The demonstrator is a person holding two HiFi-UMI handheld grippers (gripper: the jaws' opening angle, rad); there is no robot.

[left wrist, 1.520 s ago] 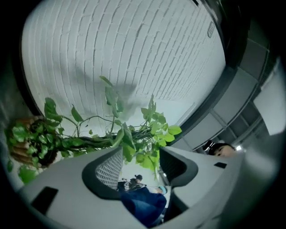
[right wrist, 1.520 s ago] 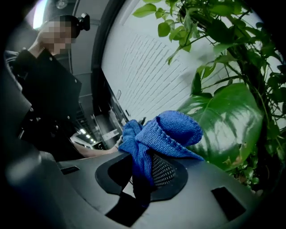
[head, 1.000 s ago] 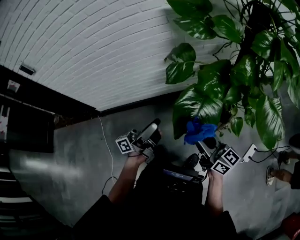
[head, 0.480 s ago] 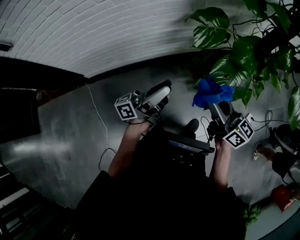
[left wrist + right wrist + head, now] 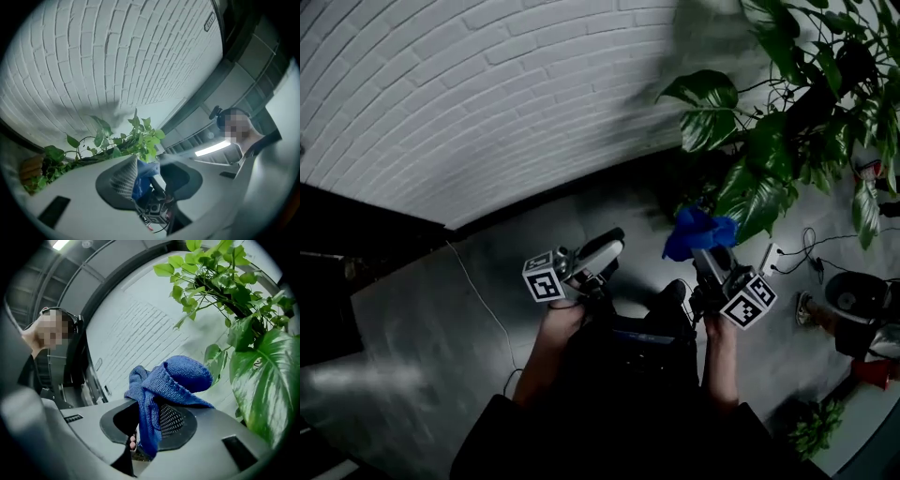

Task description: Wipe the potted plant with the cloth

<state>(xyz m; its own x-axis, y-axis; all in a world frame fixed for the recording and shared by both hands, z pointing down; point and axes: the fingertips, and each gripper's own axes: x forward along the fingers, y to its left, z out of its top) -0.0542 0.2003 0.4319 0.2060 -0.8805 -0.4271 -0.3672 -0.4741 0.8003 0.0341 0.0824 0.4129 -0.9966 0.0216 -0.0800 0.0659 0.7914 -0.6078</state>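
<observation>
1. Nearest are the person's forearms, which carry both tools out in front of the body. The left claw stands spread with nothing in it and is aimed toward the other tool. I judge it is kept free to steady a leaf.
2. The right claw is pinching the blue cloth. The cloth bunches over the tip, so soft knit rather than hard plastic would meet the foliage.
3. Just beyond hangs the potted plant. Its big glossy leaves are near the cloth but apart from it, so wiping has not yet begun. I cannot make out the pot.
4. Below lies a grey concrete floor crossed by a thin cable, and behind it stands a white brick wall.
</observation>
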